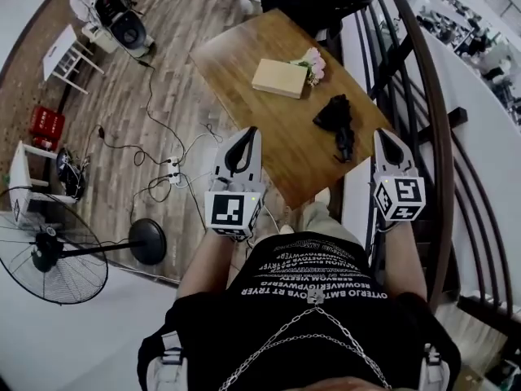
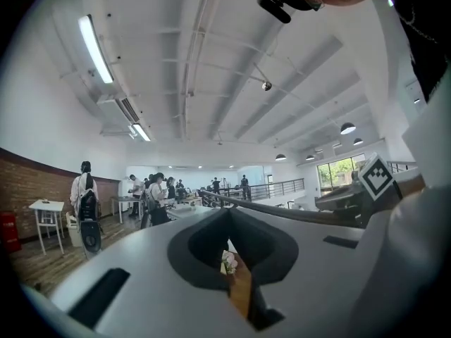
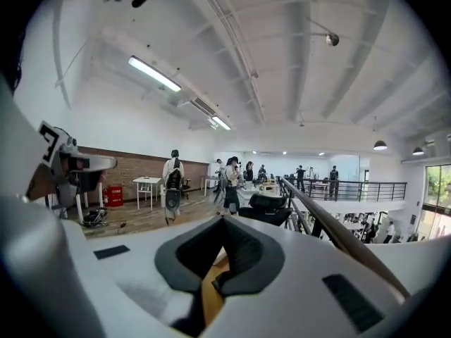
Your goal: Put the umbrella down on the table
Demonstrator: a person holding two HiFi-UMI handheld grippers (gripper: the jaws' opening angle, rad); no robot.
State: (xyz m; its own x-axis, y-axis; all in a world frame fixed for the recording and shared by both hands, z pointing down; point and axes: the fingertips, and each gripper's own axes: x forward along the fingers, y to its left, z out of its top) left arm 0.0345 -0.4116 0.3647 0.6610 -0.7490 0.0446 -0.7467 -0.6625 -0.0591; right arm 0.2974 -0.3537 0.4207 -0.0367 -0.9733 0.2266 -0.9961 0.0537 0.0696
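Note:
The black folded umbrella (image 1: 338,119) lies on the wooden table (image 1: 236,51), near its right edge, with nothing touching it. Both grippers hang in the air close to my chest, well short of the umbrella and above the table's near end. In the head view the left gripper (image 1: 251,130) has its two fingers meeting at the tips, with nothing held. The right gripper (image 1: 381,133) is likewise shut and empty. Through the left gripper's (image 2: 229,211) closed jaws I see a strip of table and the pink flowers (image 2: 227,261). The right gripper (image 3: 224,221) points out over the hall.
A tan flat box (image 1: 279,77) and pink flowers (image 1: 313,63) lie on the table behind the umbrella. A dark curved railing (image 1: 427,96) runs along the right. On the floor at left are a standing fan (image 1: 45,251), cables with a power strip (image 1: 168,168) and a red crate (image 1: 46,123).

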